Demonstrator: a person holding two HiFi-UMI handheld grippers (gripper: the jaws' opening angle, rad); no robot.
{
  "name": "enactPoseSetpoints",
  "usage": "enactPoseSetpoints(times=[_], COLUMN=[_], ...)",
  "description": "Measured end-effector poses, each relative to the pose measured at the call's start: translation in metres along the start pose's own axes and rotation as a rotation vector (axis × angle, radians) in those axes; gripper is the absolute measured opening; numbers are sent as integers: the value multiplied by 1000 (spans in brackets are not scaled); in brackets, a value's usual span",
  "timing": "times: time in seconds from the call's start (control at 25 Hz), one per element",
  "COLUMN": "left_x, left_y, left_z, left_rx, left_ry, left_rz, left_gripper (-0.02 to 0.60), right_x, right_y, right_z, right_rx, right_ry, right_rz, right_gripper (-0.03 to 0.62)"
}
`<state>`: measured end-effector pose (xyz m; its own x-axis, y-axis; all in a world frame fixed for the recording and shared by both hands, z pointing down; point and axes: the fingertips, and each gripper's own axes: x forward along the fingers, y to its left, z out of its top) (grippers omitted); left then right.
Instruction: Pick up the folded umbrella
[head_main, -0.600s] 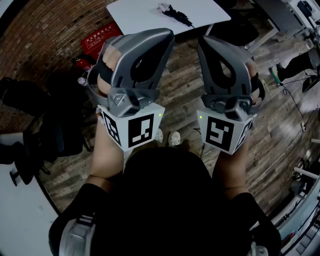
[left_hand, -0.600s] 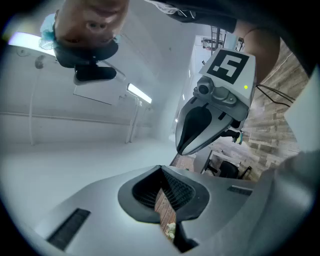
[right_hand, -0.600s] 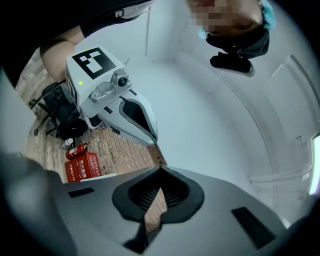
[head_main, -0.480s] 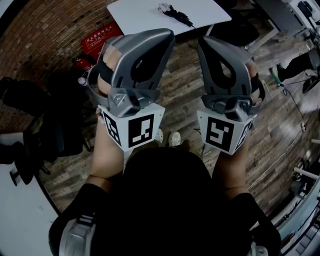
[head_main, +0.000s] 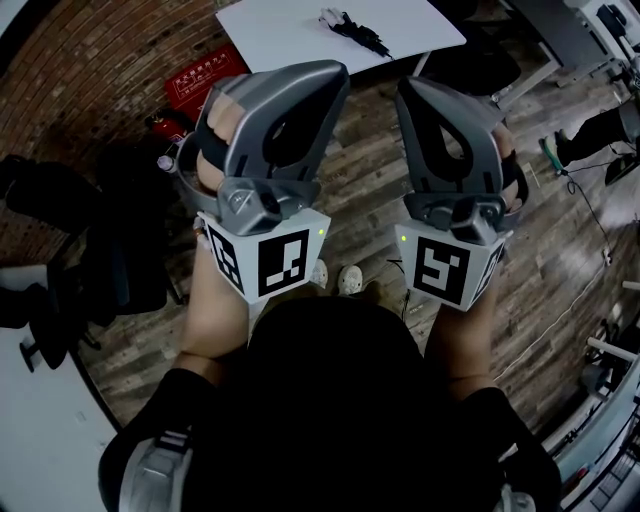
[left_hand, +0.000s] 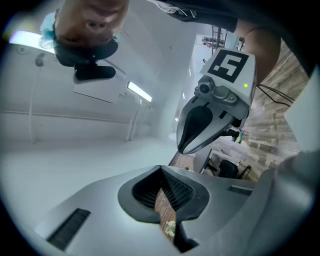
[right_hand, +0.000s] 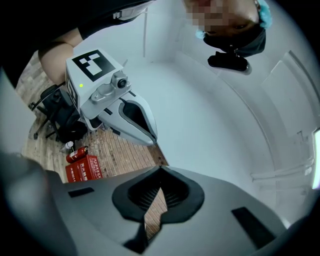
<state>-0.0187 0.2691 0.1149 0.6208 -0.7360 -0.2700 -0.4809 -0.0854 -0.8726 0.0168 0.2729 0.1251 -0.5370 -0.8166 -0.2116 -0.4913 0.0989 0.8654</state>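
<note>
The folded umbrella (head_main: 352, 27), black and slim, lies on a white table (head_main: 280, 35) at the top of the head view, well beyond both grippers. A person holds my left gripper (head_main: 335, 75) and right gripper (head_main: 408, 88) side by side at chest height, angled a little upward, with neither touching the umbrella. Seen from its own camera, the left gripper (left_hand: 161, 170) has its jaw tips together and nothing between them. The right gripper (right_hand: 160, 170) is likewise shut and empty. The umbrella does not show in either gripper view.
A red fire-extinguisher box (head_main: 205, 72) sits on the floor left of the table, also seen as the red box (right_hand: 82, 168). A black chair (head_main: 110, 250) stands at the left. Desks and cables (head_main: 590, 130) crowd the right side over the wooden floor.
</note>
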Motion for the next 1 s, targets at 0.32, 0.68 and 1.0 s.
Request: enactPoseSetpoints(times=[0.32, 0.68, 1.0], left_x=[0, -4, -14], left_y=[4, 5, 9], left_z=[-6, -11, -20], left_rx=[-1, -6, -4], left_ry=[-1, -4, -2], left_rz=[3, -2, -7], left_gripper=[12, 12, 12], right_x=[7, 11, 16], right_y=[4, 8, 21], right_z=[2, 8, 17], right_rx=[10, -4, -4], right_ry=[-4, 0, 8], right_rz=[15, 19, 30], right_gripper=[29, 29, 29])
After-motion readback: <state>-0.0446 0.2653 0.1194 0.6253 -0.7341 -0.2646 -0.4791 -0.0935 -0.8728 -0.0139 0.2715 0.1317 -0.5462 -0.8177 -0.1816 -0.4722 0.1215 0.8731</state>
